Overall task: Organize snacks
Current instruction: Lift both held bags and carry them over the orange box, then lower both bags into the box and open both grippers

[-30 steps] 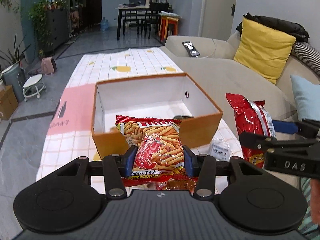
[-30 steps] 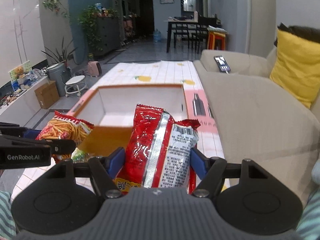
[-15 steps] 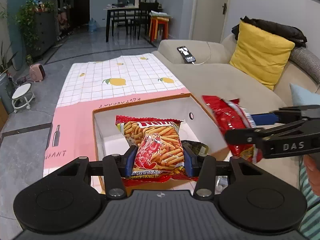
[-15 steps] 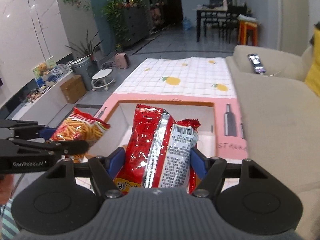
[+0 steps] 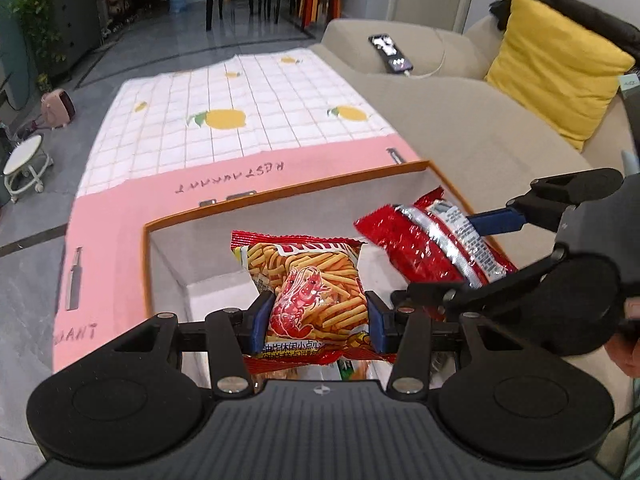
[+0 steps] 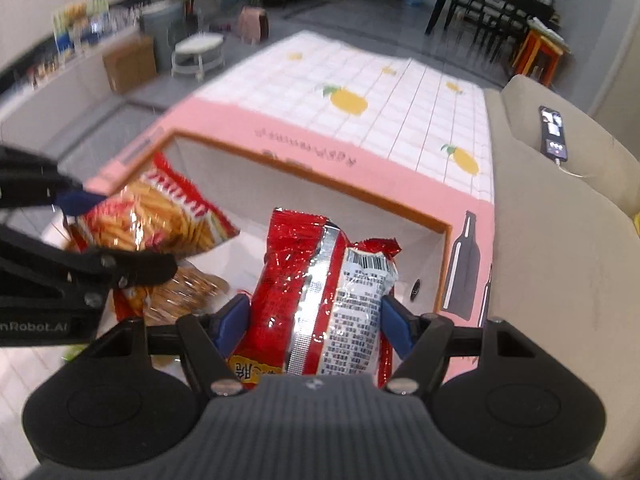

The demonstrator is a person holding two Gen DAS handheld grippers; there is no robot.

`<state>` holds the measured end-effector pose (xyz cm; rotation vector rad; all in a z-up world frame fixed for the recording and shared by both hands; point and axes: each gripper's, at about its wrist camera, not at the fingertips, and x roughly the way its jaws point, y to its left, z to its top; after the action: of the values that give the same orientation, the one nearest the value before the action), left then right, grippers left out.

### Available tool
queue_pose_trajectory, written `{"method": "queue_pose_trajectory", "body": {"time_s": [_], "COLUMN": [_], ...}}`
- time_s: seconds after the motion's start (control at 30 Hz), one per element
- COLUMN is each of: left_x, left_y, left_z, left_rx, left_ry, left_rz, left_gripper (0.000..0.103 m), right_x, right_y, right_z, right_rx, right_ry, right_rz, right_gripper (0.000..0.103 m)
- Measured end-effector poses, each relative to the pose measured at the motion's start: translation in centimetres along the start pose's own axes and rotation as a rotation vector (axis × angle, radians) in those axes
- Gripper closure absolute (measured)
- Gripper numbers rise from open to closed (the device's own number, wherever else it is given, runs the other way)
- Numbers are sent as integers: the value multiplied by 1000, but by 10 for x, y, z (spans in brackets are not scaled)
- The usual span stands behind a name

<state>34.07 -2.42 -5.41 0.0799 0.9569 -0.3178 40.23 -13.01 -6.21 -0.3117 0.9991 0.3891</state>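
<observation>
My left gripper (image 5: pixel 318 322) is shut on a shrimp-stick snack bag (image 5: pixel 308 280), orange with a red shrimp picture, held over the open orange box (image 5: pixel 280 192). My right gripper (image 6: pixel 314 324) is shut on a red and silver snack bag (image 6: pixel 320 280) with a barcode, also over the box (image 6: pixel 320 184). In the left wrist view that red bag (image 5: pixel 432 244) hangs at the box's right side. In the right wrist view the shrimp-stick bag (image 6: pixel 160 216) hangs at the box's left. Another snack packet (image 6: pixel 188 292) lies on the box's white floor.
The box stands on a table with a pink and white lemon-print cloth (image 5: pixel 248 120). A beige sofa (image 5: pixel 460 120) runs along the right with a yellow cushion (image 5: pixel 556 64) and a phone (image 5: pixel 390 52) on its arm. A small white stool (image 5: pixel 24 164) sits on the floor at left.
Both grippers have moved forward and tilted down, from in front of the box to above its inside, each still holding its bag. The right gripper has also rolled somewhat.
</observation>
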Motion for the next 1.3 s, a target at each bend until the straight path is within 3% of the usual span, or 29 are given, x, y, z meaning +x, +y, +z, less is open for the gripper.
{"method": "queue_pose_trajectory", "body": {"time_s": [0.3, 0.67, 0.8, 1.3], "left_x": [58, 88, 91, 104], "left_y": [15, 25, 25, 2], "left_z": [11, 9, 8, 15], "left_rx": [-74, -147, -159, -201], "left_ry": [94, 153, 161, 189], "left_rz": [-33, -58, -60, -66], "left_gripper": [49, 49, 49, 49], "right_x": [64, 102, 99, 38], "right_y": [-2, 5, 7, 3], "right_z": [15, 21, 21, -2], "right_rx": [-84, -145, -172, -283], "right_ry": [140, 240, 237, 143], "right_rz": [-63, -187, -196, -145], "right_gripper": [35, 34, 29, 28]}}
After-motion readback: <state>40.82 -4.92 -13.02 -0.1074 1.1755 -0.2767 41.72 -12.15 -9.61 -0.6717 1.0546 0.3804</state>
